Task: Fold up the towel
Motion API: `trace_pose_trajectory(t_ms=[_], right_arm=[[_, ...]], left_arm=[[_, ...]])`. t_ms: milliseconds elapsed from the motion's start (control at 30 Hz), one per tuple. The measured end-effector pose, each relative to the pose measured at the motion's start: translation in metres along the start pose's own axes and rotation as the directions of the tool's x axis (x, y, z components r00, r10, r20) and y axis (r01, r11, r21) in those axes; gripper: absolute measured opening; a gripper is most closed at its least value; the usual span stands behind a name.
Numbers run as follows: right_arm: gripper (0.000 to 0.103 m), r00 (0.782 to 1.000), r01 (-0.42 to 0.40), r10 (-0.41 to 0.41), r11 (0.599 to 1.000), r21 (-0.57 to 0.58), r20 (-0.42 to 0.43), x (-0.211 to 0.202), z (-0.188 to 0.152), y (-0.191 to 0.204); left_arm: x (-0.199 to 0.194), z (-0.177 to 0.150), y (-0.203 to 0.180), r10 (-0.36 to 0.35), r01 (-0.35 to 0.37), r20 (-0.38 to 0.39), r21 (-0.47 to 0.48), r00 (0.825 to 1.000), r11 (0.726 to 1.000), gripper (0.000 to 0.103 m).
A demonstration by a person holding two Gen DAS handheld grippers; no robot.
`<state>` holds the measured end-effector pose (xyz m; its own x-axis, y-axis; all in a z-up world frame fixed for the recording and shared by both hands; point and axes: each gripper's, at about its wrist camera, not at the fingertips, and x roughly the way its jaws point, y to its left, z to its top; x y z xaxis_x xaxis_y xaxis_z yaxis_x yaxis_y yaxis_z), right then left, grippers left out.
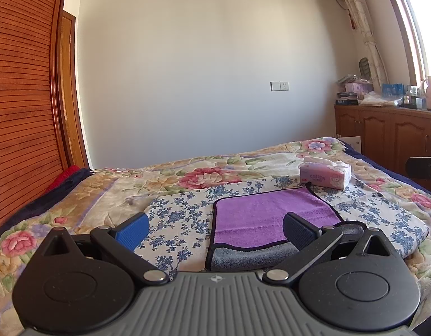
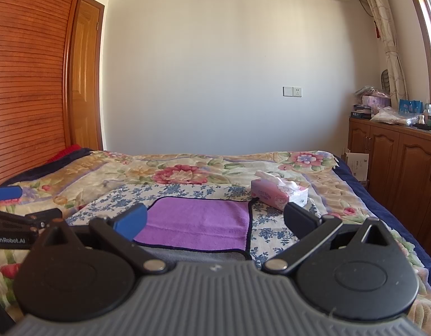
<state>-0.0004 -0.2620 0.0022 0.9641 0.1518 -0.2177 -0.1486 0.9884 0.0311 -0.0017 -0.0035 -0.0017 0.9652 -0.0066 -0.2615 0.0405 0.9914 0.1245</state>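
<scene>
A purple towel (image 1: 271, 212) with a dark border lies on the bed, folded so its grey underside (image 1: 251, 257) shows along the near edge. It also shows in the right wrist view (image 2: 198, 221). My left gripper (image 1: 215, 229) is open and empty, hovering just short of the towel's near left corner. My right gripper (image 2: 215, 221) is open and empty, hovering over the towel's near edge. The left gripper's blue fingertip (image 2: 5, 192) shows at the left of the right wrist view.
The towel rests on a blue-flowered cloth (image 1: 181, 215) over a floral blanket (image 1: 109, 190). A pink tissue box (image 1: 325, 175) stands just beyond the towel's far right corner. A wooden cabinet (image 1: 388, 131) stands right of the bed, a slatted wardrobe (image 1: 19, 98) left.
</scene>
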Motion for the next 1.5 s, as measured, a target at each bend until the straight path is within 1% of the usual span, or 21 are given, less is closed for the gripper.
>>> trace_pose_trajectory(t_ms=[300, 533, 933, 1500], right_arm=[[0.103, 1.0, 0.0, 0.0, 1.0, -0.003, -0.006, 0.003, -0.001, 0.004], [0.103, 0.999, 0.002, -0.002, 1.0, -0.004, -0.034, 0.014, -0.002, 0.001], [0.103, 0.998, 0.009, -0.01, 1.0, -0.004, -0.063, 0.03, -0.002, 0.0], [0.103, 0.991, 0.011, -0.012, 1.0, -0.008, -0.131, 0.063, -0.003, -0.004]], left_arm=[[0.0, 0.0, -0.001, 0.0, 0.0, -0.005, 0.002, 1.0, 1.0, 0.103], [0.007, 0.0, -0.004, -0.006, 0.006, -0.025, 0.015, 1.0, 1.0, 0.103], [0.037, 0.001, -0.001, -0.018, 0.017, -0.095, -0.01, 0.995, 1.0, 0.103], [0.079, 0.004, 0.003, -0.034, 0.032, -0.149, -0.015, 0.988, 0.999, 0.103]])
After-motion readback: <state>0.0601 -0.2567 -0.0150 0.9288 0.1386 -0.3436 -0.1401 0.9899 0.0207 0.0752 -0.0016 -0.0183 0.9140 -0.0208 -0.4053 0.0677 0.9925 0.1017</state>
